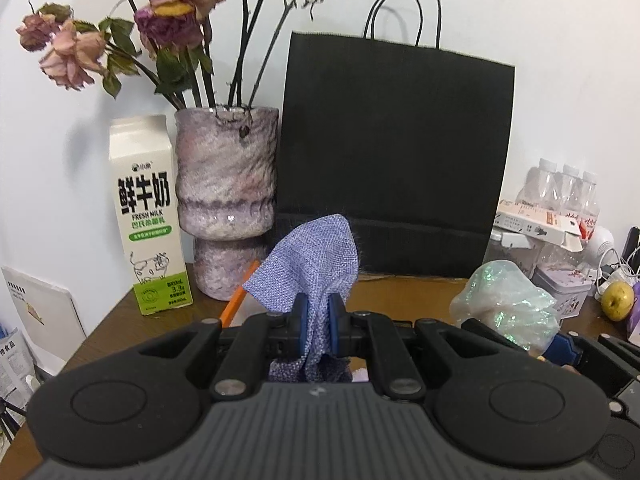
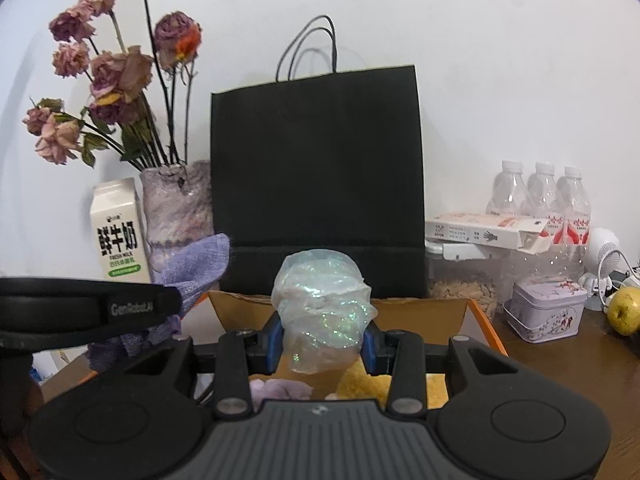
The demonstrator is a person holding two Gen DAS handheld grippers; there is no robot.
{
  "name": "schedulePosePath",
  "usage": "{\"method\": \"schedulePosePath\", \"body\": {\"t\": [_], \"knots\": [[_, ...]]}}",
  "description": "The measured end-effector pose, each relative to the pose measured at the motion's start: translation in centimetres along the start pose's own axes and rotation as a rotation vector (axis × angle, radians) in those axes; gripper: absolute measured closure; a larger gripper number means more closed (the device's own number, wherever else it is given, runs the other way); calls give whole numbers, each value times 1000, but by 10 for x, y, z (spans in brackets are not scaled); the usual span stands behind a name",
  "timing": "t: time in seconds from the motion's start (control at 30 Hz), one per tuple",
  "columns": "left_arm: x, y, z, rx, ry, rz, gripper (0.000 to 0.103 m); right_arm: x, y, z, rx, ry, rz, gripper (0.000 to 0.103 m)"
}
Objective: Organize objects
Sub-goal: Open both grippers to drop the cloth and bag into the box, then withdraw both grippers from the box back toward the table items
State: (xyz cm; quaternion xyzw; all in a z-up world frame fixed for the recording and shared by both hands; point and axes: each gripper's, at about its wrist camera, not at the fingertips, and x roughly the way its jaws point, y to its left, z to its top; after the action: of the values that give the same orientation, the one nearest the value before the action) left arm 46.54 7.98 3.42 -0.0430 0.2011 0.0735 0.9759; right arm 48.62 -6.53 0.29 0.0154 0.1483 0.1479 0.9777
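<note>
Left gripper (image 1: 319,316) pinches woven blue-lilac cloth (image 1: 310,264); right gripper (image 2: 322,340) clamps crinkly iridescent plastic bag (image 2: 322,312); matte black paper bag (image 2: 318,176) behind.

One tall black paper bag with twin cord handles (image 2: 318,184) stands at the back edge of the brown wooden table (image 2: 560,364). One white milk carton (image 1: 146,216) and one mottled purple ceramic vase (image 1: 226,200) stand toward the back left corner. Three clear plastic water bottles (image 2: 540,196) line the back right, near one lilac printed tin (image 2: 546,308) and one yellow-green apple (image 2: 626,310).
</note>
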Motion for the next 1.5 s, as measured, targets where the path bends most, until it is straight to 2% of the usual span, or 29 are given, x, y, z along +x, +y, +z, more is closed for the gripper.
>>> {"method": "schedulePosePath", "body": {"t": [0.33,0.5,0.63,0.67,0.7,0.73,0.77,0.8,0.83,0.87,0.9,0.97,1.5], "knots": [[11,1,-2,-5,28,-3,89,10,-3,-3,-11,42,-37,64],[14,-1,-3,3,35,-20,80,13,-4,-4,-14,59,-46,60],[13,-2,-4,4,26,-25,78,13,-4,-4,-16,65,-49,58],[13,-2,-4,5,25,-27,73,13,-4,-5,-16,66,-48,57],[12,-2,-4,5,23,-28,64,13,-3,-5,-15,70,-45,49],[11,-2,-5,5,15,-28,57,14,-4,-5,-14,74,-46,31],[10,-2,-5,3,8,-30,46,14,-4,-5,-12,68,-51,21],[9,-2,-5,-1,2,-28,35,13,-4,-5,-12,62,-55,5],[8,-2,-5,-4,-5,-24,27,13,-4,-5,-13,62,-57,2],[7,-2,-5,-6,-15,-21,9,13,-4,-5,-11,65,-58,2],[5,-1,-4,-8,-30,-17,0,13,-4,-4,-10,68,-59,0],[2,-1,-4,-10,-54,-2,0,14,-4,-5,-12,73,-65,0],[3,2,-4,-21,-44,4,0,13,-4,-6,-11,79,-61,0]]}}
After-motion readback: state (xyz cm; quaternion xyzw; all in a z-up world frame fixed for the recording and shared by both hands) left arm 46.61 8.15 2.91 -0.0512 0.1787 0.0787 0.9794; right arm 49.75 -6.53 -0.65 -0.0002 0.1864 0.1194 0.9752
